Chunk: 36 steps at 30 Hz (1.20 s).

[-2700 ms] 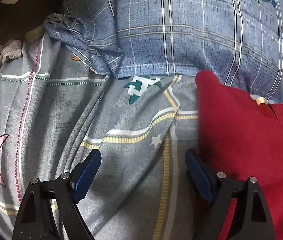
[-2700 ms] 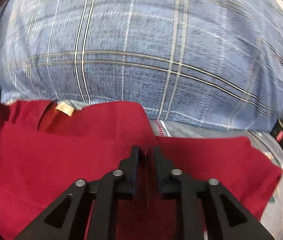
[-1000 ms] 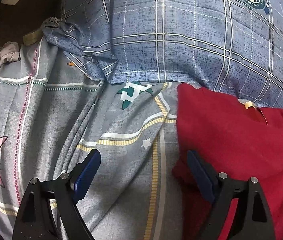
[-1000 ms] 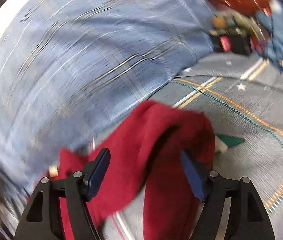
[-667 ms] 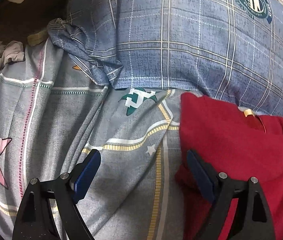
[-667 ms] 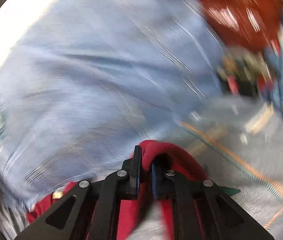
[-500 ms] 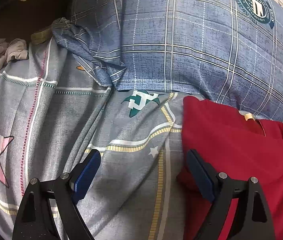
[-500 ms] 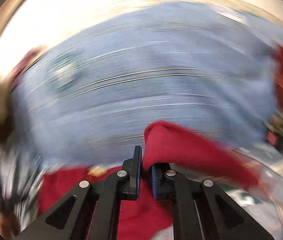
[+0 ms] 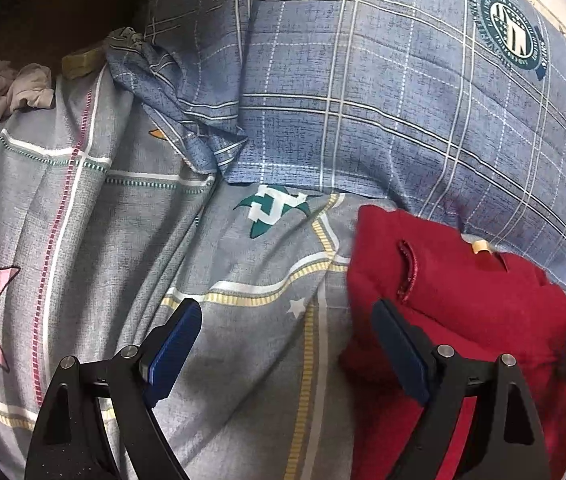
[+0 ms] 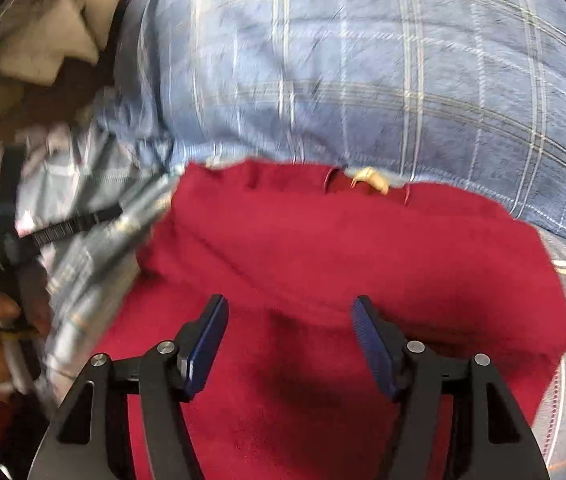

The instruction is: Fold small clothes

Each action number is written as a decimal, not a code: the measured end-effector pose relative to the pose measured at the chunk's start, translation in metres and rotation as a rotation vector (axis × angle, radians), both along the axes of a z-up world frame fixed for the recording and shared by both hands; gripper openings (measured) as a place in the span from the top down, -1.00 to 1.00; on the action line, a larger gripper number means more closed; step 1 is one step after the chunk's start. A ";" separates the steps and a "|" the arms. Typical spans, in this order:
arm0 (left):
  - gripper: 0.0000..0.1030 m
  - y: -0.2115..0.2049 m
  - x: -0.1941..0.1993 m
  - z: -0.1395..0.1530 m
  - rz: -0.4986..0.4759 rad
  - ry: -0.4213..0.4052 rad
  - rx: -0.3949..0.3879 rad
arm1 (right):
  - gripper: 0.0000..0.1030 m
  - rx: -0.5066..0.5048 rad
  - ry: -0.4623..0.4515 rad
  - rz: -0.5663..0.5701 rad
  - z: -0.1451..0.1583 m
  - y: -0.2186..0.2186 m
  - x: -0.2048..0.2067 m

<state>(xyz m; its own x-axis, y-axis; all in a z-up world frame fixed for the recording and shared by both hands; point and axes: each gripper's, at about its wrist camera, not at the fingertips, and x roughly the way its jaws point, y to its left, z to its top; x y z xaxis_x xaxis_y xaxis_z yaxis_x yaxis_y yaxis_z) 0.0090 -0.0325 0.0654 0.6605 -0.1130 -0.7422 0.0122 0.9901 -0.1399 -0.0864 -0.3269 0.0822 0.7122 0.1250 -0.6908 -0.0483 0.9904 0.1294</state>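
one red garment (image 10: 323,264) – one plaid pillow (image 9: 383,92) – two claws (image 9: 287,344) (image 10: 289,340)

Red garment (image 10: 323,248) lying on bedsheet, apparently folded over, neck label showing.

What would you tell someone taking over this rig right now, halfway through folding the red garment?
Left gripper: open, empty, over the grey patterned sheet, at the red garment's left edge.
Right gripper: jaws have just been opening; open over the garment's middle, nothing pinched.
Garment lies against the blue plaid pillow, tan neck label at the far edge.
Done: its right side is folded across the body.
Left: probably the remaining folds, then smoothing.
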 end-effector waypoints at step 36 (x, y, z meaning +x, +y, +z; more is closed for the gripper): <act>-0.71 -0.019 -0.003 -0.002 -0.086 -0.032 0.013 | -0.53 -0.105 -0.084 -0.247 0.022 -0.109 -0.021</act>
